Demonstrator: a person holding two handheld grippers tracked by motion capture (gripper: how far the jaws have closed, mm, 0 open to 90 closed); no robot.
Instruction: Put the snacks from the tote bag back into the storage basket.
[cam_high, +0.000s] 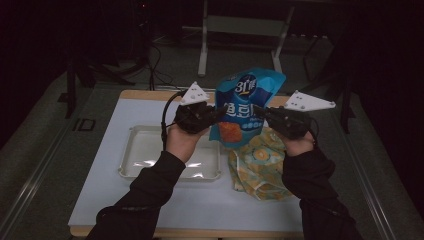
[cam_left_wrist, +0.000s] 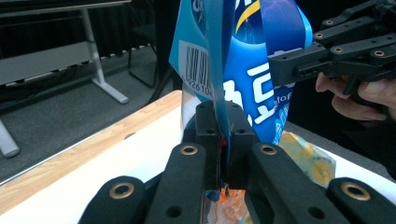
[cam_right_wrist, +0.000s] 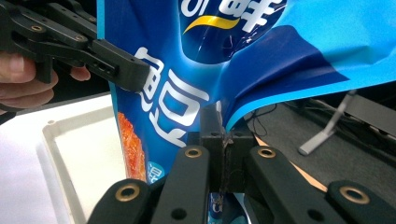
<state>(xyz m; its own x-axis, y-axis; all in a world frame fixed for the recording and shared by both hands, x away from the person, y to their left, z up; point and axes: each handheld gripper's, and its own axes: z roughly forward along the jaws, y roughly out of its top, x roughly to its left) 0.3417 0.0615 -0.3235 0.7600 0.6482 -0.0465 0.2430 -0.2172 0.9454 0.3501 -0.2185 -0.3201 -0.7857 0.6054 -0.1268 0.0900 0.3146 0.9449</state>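
A blue snack bag (cam_high: 243, 107) with white lettering and an orange picture hangs upright above the table, pinched on both side edges. My left gripper (cam_high: 218, 112) is shut on the bag's left edge; in the left gripper view the jaws clamp the bag's seam (cam_left_wrist: 223, 140), with the bag (cam_left_wrist: 243, 70) rising above them. My right gripper (cam_high: 258, 111) is shut on the right edge; in the right gripper view its jaws grip the bag's edge (cam_right_wrist: 223, 135), and the bag's front (cam_right_wrist: 196, 70) spreads to the left. The other gripper (cam_right_wrist: 116, 70) bites the far side.
A white tray (cam_high: 135, 150) lies on the white table top under my left hand. A yellow patterned cloth bag (cam_high: 260, 165) lies on the table below the snack bag. Table legs and cables stand on the dark floor beyond.
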